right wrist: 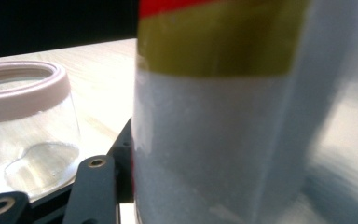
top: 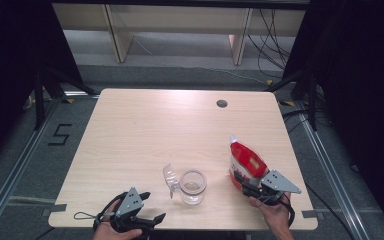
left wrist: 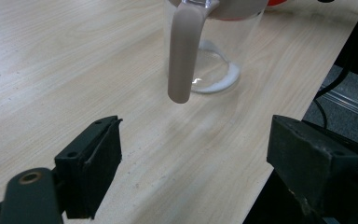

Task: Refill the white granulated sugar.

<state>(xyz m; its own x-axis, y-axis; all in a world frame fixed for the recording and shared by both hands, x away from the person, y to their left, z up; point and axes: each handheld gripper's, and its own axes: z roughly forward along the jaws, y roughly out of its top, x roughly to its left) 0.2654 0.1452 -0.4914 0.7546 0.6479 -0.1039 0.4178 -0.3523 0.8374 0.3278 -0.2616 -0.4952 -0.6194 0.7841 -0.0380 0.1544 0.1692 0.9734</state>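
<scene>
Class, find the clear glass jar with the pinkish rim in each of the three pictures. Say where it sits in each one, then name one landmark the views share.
High view: the glass jar stands near the table's front edge, centre, left of the red-and-white pouch.
Left gripper view: top centre, beyond the open jaws, its hanging handle in front.
Right gripper view: left edge, beside the pouch.
Shared landmark: the light wooden table.

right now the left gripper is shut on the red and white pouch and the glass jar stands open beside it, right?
Not the left: the high view shows the right gripper shut on the red and white pouch. The glass jar does stand open beside it.
</scene>
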